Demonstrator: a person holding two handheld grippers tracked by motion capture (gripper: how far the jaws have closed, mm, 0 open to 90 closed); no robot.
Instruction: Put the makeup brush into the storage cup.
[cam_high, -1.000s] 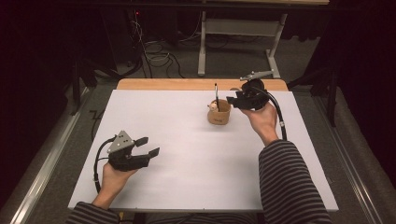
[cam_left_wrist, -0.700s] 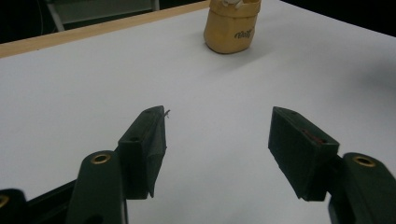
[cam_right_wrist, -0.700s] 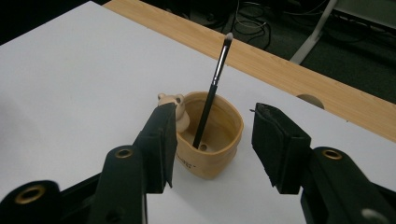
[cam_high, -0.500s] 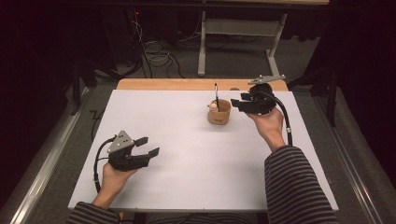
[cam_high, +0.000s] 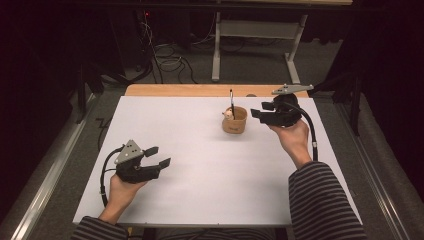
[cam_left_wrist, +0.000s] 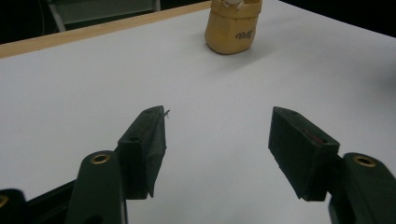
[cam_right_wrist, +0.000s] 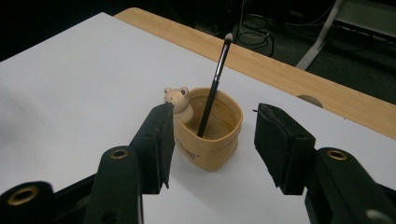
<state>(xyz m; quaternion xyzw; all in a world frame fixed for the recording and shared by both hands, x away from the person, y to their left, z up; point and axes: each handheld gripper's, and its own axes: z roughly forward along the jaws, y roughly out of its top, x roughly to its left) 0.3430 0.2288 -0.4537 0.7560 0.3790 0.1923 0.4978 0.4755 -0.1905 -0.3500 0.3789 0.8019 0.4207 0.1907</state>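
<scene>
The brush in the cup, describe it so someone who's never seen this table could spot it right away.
Start at the white table and go to its far right part, near the wooden edge. A small tan cup with a little bear figure on its rim stands there alone. The brush is the thin black stick with a pale tip leaning up out of that cup.

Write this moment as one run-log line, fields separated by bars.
right tongs: just opening, empty, beside cup | brush: upright in cup | left tongs: open, empty, over table
</scene>
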